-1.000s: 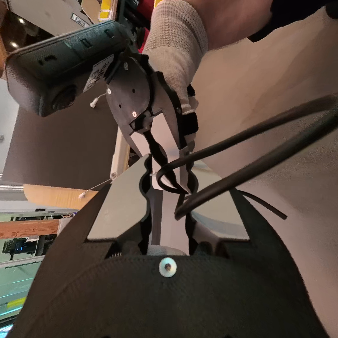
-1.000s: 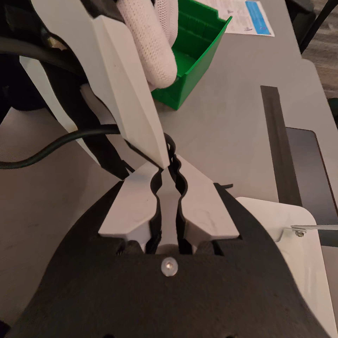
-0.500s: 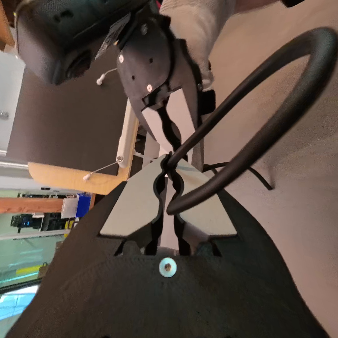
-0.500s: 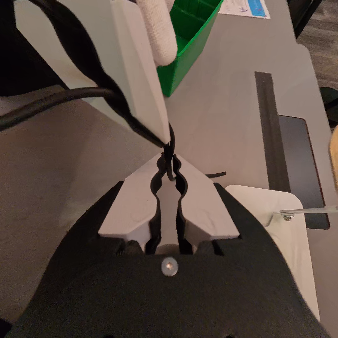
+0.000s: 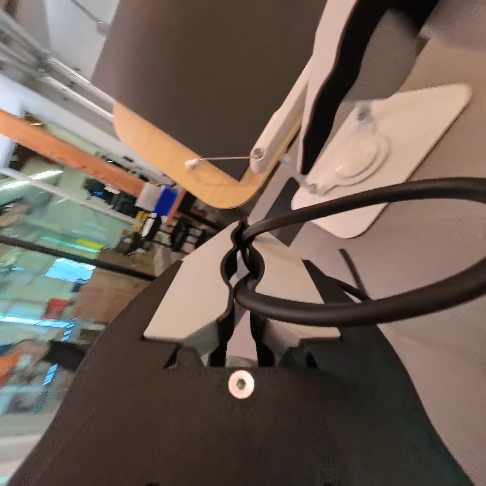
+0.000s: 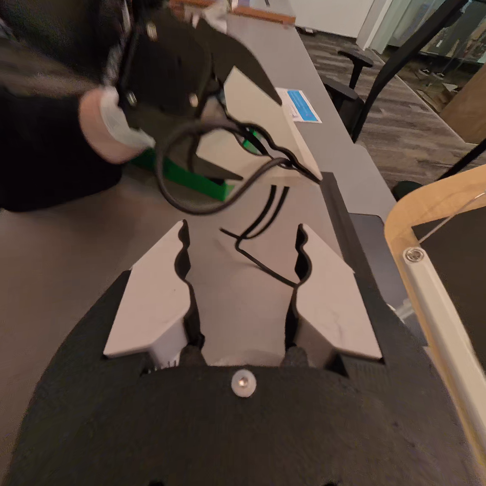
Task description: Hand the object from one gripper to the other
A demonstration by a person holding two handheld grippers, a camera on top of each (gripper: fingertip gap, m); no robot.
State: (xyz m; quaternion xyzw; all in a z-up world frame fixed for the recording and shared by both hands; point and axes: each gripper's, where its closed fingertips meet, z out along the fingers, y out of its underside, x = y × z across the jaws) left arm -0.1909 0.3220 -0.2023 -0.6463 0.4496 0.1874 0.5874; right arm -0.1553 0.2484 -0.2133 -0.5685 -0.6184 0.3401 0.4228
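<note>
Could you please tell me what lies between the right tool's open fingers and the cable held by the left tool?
In the right wrist view, only bare grey table separates the right tool from the black cable in the left tool.

The left gripper point(image 5: 243, 231) has its white fingers point(image 5: 200, 284) closed together, tips meeting, clamped on a black cable point(image 5: 342, 310). Seen from the right wrist view, the left gripper point(image 6: 313, 176) is raised and tilted, gripped by a hand point(image 6: 115, 128) in a white glove with a dark sleeve. The right gripper point(image 6: 242, 228) stands apart from it, fingers point(image 6: 157, 286) spread wide and holding nothing.
</note>
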